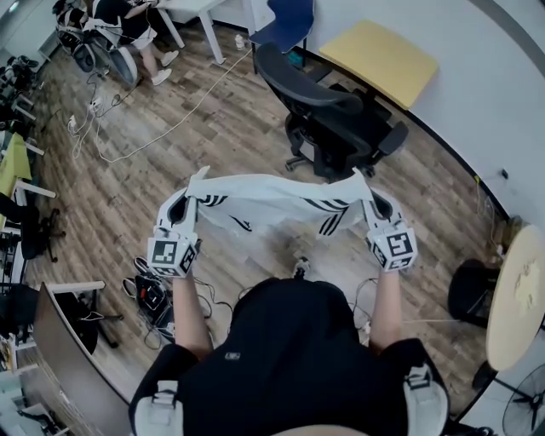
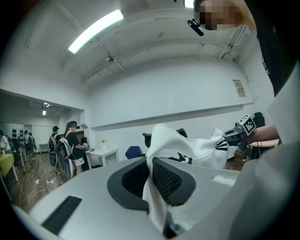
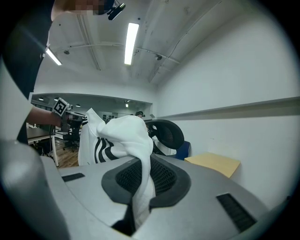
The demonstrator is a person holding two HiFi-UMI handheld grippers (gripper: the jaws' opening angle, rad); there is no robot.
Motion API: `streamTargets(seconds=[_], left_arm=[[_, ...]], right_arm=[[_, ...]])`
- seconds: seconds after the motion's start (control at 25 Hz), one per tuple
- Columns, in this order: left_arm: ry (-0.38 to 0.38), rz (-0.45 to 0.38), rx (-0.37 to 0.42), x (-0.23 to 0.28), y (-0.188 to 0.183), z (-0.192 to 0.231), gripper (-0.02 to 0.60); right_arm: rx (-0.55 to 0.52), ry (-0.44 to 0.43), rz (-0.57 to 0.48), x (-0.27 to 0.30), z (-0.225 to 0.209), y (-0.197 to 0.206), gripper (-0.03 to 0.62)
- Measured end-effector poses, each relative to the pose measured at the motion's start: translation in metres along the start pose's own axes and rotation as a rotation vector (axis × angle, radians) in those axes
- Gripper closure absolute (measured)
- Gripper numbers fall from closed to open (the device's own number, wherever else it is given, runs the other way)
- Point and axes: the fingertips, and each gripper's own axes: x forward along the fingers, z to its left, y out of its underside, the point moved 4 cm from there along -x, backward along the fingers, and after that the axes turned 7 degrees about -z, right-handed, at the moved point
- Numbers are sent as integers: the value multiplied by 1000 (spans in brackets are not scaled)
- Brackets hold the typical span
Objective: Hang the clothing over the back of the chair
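- While we hold both arms out in front of us, the left gripper (image 2: 152,174) has its fingers (image 2: 171,180) closed on a pinch of white cloth. The cloth runs up between the dark mesh pads and spills over them.
- Our right gripper (image 3: 143,177) does likewise: its fingers (image 3: 163,177) are clamped on a fold of the same cloth, which bulges above the pads.
- What we grip is a white garment (image 1: 272,203) with black stripes, with one upper corner in each gripper.
- We have it stretched between the two grippers. Its top edge sags slightly in the middle, and the rest hangs loose in front of our body, clear of the floor.
- We keep the grippers well apart and at about the same height, both pointing away from us.
- Beyond the garment stands a black office chair (image 1: 336,123), near it but apart from it. The garment is not yet on the chair's back. In the right gripper view the curved backrest shows just past the bunched cloth.
- Behind the chair we see a yellow counter (image 1: 379,60) against the white wall, and a blue chair (image 1: 285,25) beside it.
- Pale cables (image 1: 153,128) trail across the wooden floor (image 1: 221,145).
- At the far left a person (image 1: 128,25) is beside a white counter (image 1: 200,8).
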Motion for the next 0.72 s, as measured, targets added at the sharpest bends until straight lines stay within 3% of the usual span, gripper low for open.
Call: streamTargets(seconds=[0.72], left_arm=[[-41, -40, 17, 30, -8, -6, 568]], right_arm=[[-26, -27, 5, 15, -34, -1, 577]])
